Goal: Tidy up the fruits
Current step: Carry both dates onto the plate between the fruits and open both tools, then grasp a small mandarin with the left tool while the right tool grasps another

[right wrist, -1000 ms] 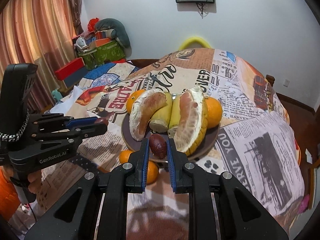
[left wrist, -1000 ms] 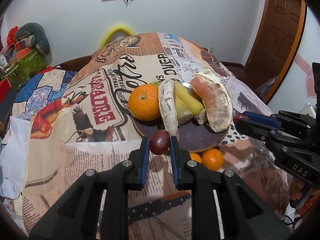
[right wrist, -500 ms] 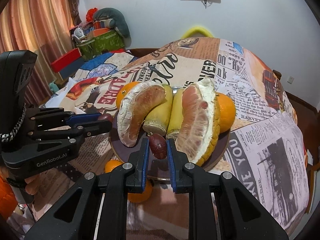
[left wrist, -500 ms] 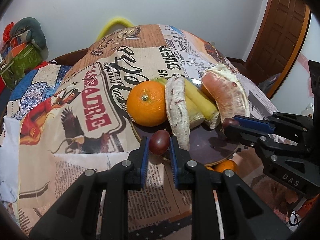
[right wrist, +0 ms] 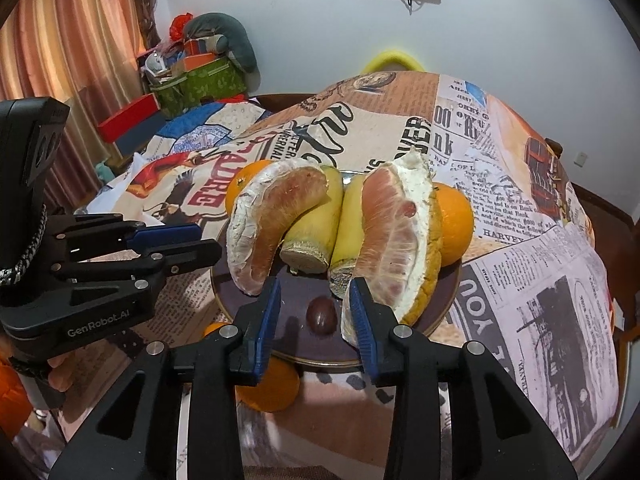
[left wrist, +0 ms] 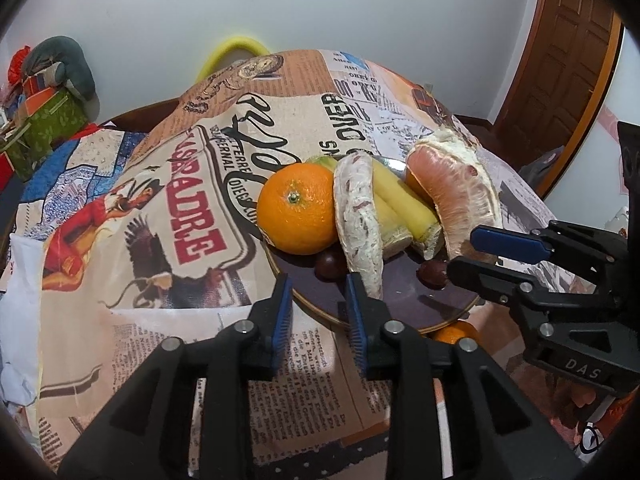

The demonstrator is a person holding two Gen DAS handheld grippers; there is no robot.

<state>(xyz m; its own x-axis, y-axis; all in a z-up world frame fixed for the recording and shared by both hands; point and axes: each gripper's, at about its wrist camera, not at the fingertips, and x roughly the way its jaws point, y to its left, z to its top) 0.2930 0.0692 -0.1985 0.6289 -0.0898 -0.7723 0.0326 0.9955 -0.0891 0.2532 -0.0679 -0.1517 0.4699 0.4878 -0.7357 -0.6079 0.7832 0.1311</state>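
Just opened on both sides since the earlier frame: left gripper (left wrist: 318, 307) and right gripper (right wrist: 312, 322), each parted narrowly with pads clear of the fruit. Now lying free on the dark plate (left wrist: 404, 304): one dark round fruit (left wrist: 329, 265) beyond the left fingertips, beside the orange (left wrist: 298, 213) and a pomelo segment (left wrist: 360, 224); the other dark fruit (right wrist: 321, 315) between the right pads, untouched. Release step looks finished. Next, probably: back both away without nudging either, then fetch the tangerine (right wrist: 268, 386) near the plate's rim.
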